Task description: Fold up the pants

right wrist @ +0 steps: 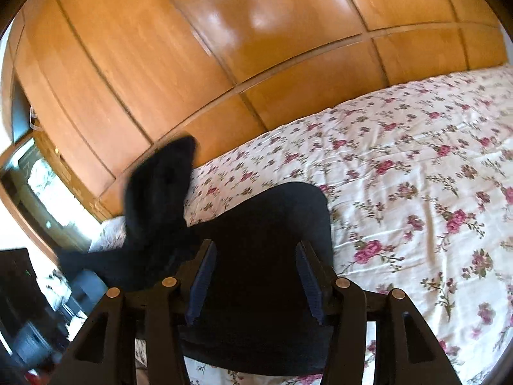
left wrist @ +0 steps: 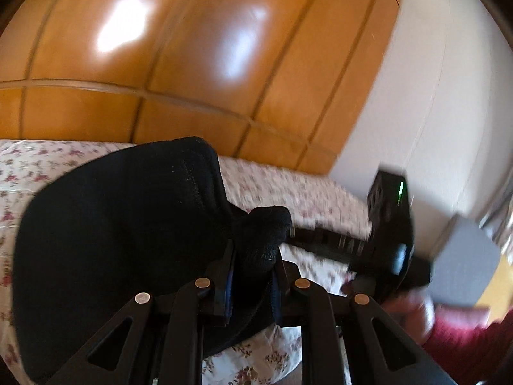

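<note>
Both grippers angle downward: left gripper (left wrist: 251, 284) clamps the pants (left wrist: 121, 231), right gripper (right wrist: 255, 284) seemingly released.

Daylight was bright and warm, and two white glare patches sat on the glossy wooden wardrobe (left wrist: 192, 64), washing out its grain in the left wrist view. Motion blur smeared that view's right side, while the right wrist view stayed sharper over the floral bedsheet (right wrist: 416, 176). Fisheye bowing bent every panel line, dark vignette filled the corners, and the black pants (right wrist: 263, 240) showed almost no detail.
</note>
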The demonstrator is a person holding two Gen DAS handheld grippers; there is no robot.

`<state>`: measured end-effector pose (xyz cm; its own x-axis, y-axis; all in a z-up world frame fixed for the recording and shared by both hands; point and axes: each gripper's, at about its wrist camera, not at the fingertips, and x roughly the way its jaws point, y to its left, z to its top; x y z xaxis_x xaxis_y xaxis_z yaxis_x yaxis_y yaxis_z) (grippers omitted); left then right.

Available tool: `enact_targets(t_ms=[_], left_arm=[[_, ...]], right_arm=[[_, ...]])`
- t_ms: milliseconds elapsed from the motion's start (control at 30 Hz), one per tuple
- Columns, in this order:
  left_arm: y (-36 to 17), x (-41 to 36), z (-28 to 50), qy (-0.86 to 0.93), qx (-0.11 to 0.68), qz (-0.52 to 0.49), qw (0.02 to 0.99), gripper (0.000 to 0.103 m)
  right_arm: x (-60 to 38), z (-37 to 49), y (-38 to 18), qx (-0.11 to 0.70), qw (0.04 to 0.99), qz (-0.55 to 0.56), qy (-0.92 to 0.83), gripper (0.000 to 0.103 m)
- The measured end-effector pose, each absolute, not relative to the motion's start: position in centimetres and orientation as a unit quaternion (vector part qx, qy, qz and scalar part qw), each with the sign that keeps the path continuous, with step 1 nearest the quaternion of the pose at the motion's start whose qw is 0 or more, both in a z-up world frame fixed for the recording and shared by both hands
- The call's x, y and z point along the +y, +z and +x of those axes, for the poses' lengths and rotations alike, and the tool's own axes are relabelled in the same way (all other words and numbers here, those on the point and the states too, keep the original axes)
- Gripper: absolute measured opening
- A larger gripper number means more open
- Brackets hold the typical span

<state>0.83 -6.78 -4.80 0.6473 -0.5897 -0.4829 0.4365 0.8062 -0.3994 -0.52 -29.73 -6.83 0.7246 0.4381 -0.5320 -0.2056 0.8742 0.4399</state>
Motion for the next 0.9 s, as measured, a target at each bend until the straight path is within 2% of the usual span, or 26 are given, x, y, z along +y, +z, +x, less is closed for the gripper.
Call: enact_targets(t_ms=[133,200,233,400,667,900], left_arm=[[-7.5,-9.1,1.0,-0.287,0.344,-0.077,0.891,0.018],[-8.6,-9.3,1.3,-0.288,0.374,-0.075,0.878,0.023],[-9.1,-9.8,1.4,-0.295,0.383,-0.081,0.872,0.029],[-8.1,-9.1,-0.4,-0.331,0.371,-0.1,0.862,0.042],[-4.5,-7.5,-5.0,-0.365,0.289,-0.041,0.884,0.042],[-4.3,0.3,-3.0,-0.202,0.294,-0.115,0.927,0.043]], right_arm=[[-30.4,-0.4,-6.9,0.326,0.909,0.193,0.173,0.053],[-30.2,-0.4,-7.0,0.327,0.908,0.192,0.176,0.053],[-30.1,-0.4,-7.0,0.327,0.908,0.191,0.18,0.053],[-28.9,-0.4,-7.5,0.337,0.903,0.18,0.198,0.055],[-27.9,-0.2,-8.5,0.358,0.892,0.176,0.214,0.061],[-26.8,0.0,-9.2,0.37,0.888,0.163,0.219,0.062]])
